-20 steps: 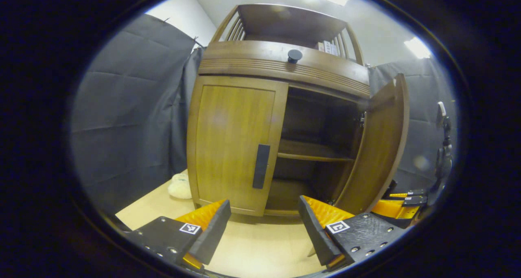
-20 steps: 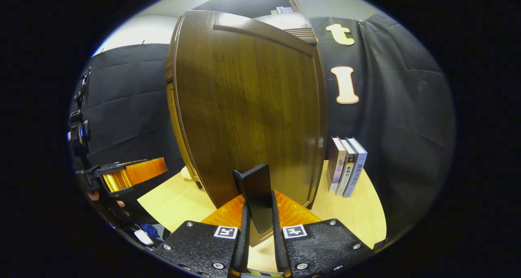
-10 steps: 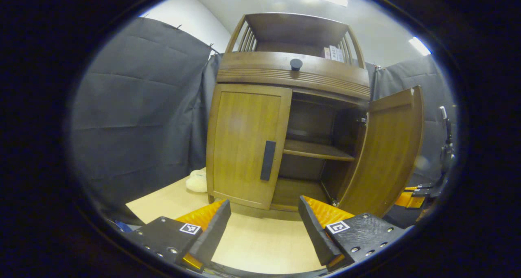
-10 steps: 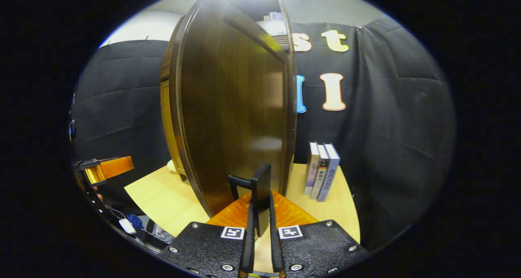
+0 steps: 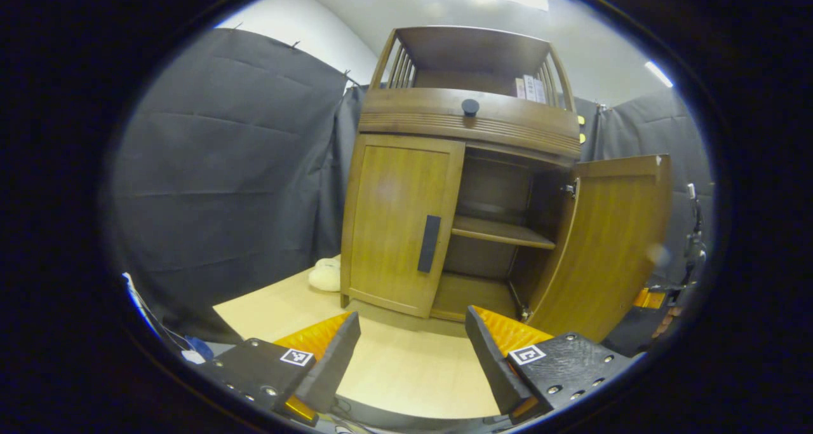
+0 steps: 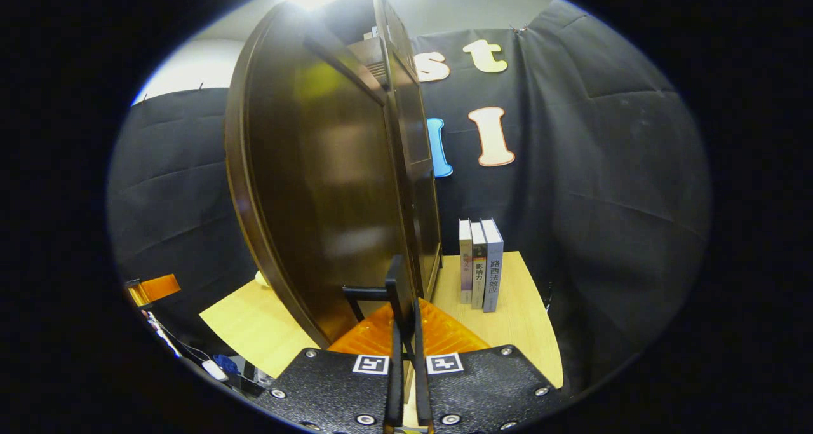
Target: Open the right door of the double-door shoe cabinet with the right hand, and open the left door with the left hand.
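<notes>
Bench-top cabinet [image 5: 467, 126]: right tool [image 6: 404, 358] clamps the wide-open right door's handle [image 6: 399, 288]; next, gaping empty left tool [image 5: 413, 358] must reach left door's handle [image 5: 429, 243].

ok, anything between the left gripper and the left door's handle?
No. In the left gripper view only bare tabletop lies between the open left gripper and the left door, whose handle is unobstructed.

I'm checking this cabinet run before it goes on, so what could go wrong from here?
1. The right gripper is shut on the right door's handle; more swing could carry the right door toward the books standing beside the cabinet.
2. The left door is closed and the open left gripper is well short of its handle, so a hasty reach may miss it.
</notes>
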`<state>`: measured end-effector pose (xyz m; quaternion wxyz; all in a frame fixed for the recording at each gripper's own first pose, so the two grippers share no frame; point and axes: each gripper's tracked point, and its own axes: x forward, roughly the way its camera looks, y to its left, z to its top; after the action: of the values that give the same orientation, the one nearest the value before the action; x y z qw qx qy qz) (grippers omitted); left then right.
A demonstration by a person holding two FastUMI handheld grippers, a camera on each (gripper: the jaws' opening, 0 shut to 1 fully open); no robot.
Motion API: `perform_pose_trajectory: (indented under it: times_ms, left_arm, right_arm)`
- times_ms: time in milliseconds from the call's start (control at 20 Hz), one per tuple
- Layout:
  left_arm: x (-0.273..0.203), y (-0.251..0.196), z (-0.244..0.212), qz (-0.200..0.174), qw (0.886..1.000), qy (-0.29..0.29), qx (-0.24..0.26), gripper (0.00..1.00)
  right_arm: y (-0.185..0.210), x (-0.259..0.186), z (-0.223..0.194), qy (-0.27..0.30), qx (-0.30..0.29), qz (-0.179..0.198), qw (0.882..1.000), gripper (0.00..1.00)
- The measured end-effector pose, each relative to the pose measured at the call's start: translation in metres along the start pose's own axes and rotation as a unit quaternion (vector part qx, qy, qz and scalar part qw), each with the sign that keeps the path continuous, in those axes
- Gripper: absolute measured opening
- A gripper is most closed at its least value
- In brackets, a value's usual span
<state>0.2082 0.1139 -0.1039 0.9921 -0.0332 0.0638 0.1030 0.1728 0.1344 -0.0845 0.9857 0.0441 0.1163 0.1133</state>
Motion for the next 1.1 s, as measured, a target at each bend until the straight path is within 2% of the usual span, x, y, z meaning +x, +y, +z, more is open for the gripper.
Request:
perform_pose_trajectory:
  times_ms: [200,250,300,350,400,450,500,550,600,800,850,1100]
  left_arm:
    - [-0.001,0.002,-0.002,0.005,1.000,0.006,0.001,0.95]
    - [-0.002,0.003,-0.002,0.007,1.000,0.007,0.006,1.00]
    - [-0.003,0.004,-0.001,0.008,1.000,0.007,0.013,0.95]
    - [-0.003,0.004,0.000,0.005,1.000,0.007,0.018,1.00]
    - [-0.005,0.003,0.000,0.000,1.000,0.008,0.020,0.95]
    - [-0.005,0.002,0.000,-0.006,1.000,0.009,0.020,0.95]
    - [-0.005,0.000,-0.002,-0.013,1.000,0.012,0.020,1.00]
    - [-0.004,-0.001,-0.003,-0.019,0.999,0.015,0.020,1.00]
    - [-0.004,-0.002,-0.004,-0.024,0.999,0.015,0.022,0.95]
    - [0.000,-0.006,0.000,-0.048,0.998,0.008,0.026,0.95]
    - [0.003,-0.008,0.001,-0.054,0.998,0.007,0.026,1.00]
    - [0.017,-0.019,0.005,-0.095,0.995,-0.002,0.035,1.00]
  right_arm:
    - [-0.003,-0.001,-0.003,0.005,0.002,-0.001,1.000,0.07]
    - [-0.003,-0.002,-0.004,0.008,0.005,-0.004,1.000,0.07]
    - [-0.003,-0.004,-0.004,0.010,0.007,-0.009,1.000,0.07]
    - [-0.003,-0.007,-0.006,0.011,0.007,-0.015,1.000,0.07]
    - [-0.003,-0.011,-0.007,0.011,0.006,-0.021,1.000,0.07]
    - [-0.003,-0.016,-0.010,0.012,0.007,-0.026,1.000,0.07]
    - [-0.003,-0.022,-0.013,0.015,0.009,-0.032,0.999,0.07]
    - [-0.003,-0.028,-0.016,0.018,0.011,-0.038,0.999,0.07]
    - [-0.002,-0.034,-0.019,0.021,0.013,-0.044,0.999,0.07]
    - [-0.018,-0.065,-0.016,0.009,0.014,-0.123,0.992,0.07]
    - [-0.017,-0.073,-0.017,0.005,0.018,-0.141,0.990,0.05]
    - [-0.016,-0.110,-0.023,-0.005,0.044,-0.222,0.974,0.06]
